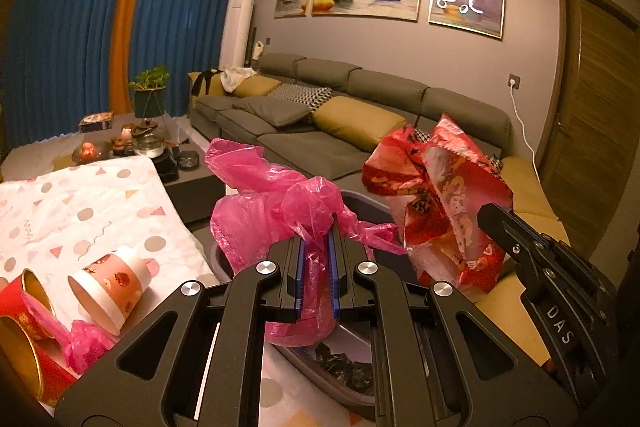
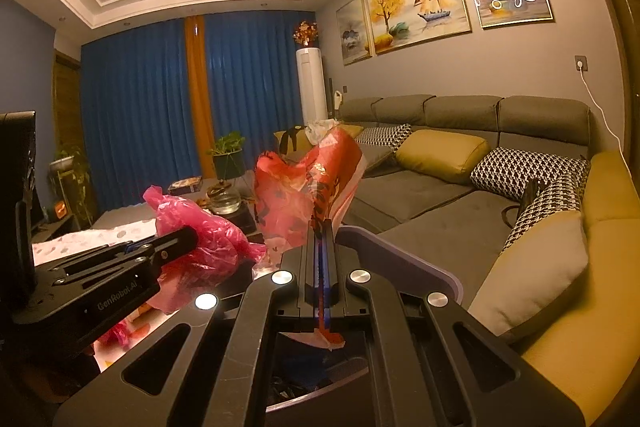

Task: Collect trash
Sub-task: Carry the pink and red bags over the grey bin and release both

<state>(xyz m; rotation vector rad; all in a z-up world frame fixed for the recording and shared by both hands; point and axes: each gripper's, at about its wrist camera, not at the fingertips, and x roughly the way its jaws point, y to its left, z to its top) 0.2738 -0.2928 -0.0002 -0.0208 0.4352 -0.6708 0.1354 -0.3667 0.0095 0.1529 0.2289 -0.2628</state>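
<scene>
Pink plastic bag [image 1: 276,203]: left wrist view, centre of frame; crumpled thin film, bunched between the pads of the left gripper [image 1: 316,247], which is pinched nearly closed on a gathered fold.
Handling, pink bag: judged very light, limp and slippery; a gathered wad is the safest hold, since a single layer could slide out or tear.
Red printed wrapper [image 1: 436,195]: right of centre, creased foil-like packet, stiffer than the bag and standing up on its own; held at its lower edge by the right gripper [image 1: 500,227], which enters from the right edge.
Grey bin [image 1: 360,203]: its rim shows just behind and below both pieces; dark contents at lower centre. Both pieces seem to hang over it.
Paper cups [image 1: 112,287]: lower left, lying on their sides on the patterned tablecloth [image 1: 60,211] with a scrap of pink film; light, crushable; best pinched at the rim wall.

Red printed wrapper [image 2: 308,183]: right wrist view, centre, rising above the right gripper [image 2: 322,243], whose jaws are fully closed on a thin flattened strip; a torn end pokes out below the pads.
Handling, wrapper: light, crinkly, keeps its creases; the grip looks secure.
Pink plastic bag [image 2: 200,231]: left of centre, carried by the left gripper [image 2: 188,239].
Grey bin [image 2: 400,251]: rim curves just right of the jaws, opening below them.
Stage (judged): both pieces over the bin, ready to be let go.
</scene>
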